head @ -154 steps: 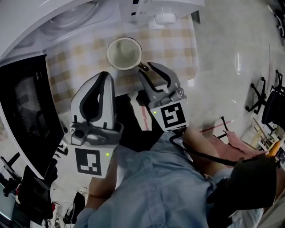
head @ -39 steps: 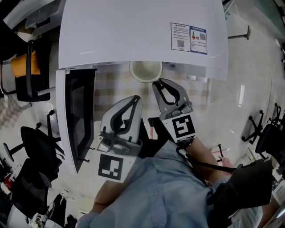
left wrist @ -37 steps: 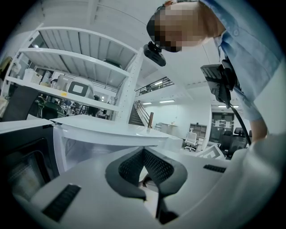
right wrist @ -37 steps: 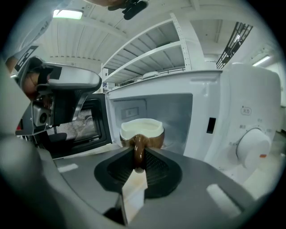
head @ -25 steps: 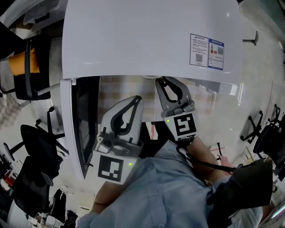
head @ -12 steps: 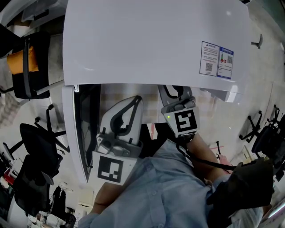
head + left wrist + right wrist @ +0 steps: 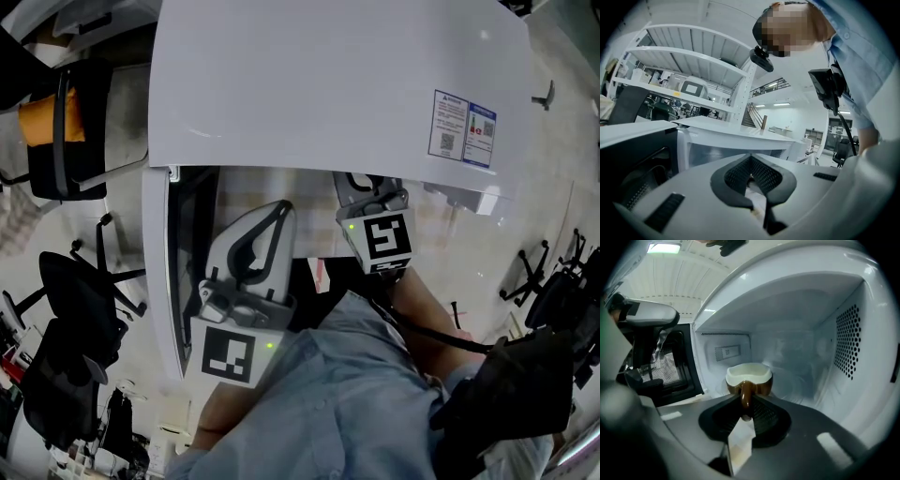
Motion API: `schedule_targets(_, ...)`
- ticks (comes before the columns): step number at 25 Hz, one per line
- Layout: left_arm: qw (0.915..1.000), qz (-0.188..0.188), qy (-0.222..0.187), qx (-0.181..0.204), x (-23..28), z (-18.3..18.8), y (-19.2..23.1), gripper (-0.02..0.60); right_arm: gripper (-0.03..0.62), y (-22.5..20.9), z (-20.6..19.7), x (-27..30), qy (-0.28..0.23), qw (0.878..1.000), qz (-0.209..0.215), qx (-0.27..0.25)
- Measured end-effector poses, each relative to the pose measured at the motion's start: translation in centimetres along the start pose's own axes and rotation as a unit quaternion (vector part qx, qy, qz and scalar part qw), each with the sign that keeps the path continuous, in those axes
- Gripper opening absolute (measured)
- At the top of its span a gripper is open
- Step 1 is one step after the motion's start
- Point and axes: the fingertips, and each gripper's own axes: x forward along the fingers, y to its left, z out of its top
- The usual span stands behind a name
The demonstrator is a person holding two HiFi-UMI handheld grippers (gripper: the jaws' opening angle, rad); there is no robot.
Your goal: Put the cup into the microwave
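Observation:
A brown cup with a cream inside (image 7: 749,378) is upright inside the white microwave (image 7: 328,84), low over its glass turntable (image 7: 799,380). My right gripper (image 7: 746,401) reaches into the cavity and is shut on the cup's handle, which sits between the jaw tips. Those jaws have just been opening a little. In the head view the microwave's top hides the cup and the right fingertips; only the marker cube (image 7: 387,236) shows. My left gripper (image 7: 272,211) stays outside in front of the opening, shut and empty. The microwave door (image 7: 183,262) stands open at the left.
The cavity's right wall (image 7: 846,341) is perforated and close to the right gripper. A checked cloth (image 7: 253,187) lies under the microwave front. Office chairs (image 7: 66,309) stand on the floor at the left. The person's blue sleeve (image 7: 328,403) fills the lower middle.
My right gripper has gone deeper into the microwave, and the cup has passed out of the head view under the microwave's top. The left gripper has stayed in place.

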Motion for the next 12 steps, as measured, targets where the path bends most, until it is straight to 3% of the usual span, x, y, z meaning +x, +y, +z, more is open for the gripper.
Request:
schedule_targets(7,0.9999,0.013,-0.009,0.005,-1.3,0.0,-0.3,0.005,0.062,0.1,-0.2,0.3,0.002,1.0,-0.007,-0.019)
schedule_targets(12,0.9997,0.017,-0.017,0.009,-2.1,-0.2,-1.4,0.005,0.13,0.6,-0.5,-0.4,0.006,1.0,0.003,-0.026)
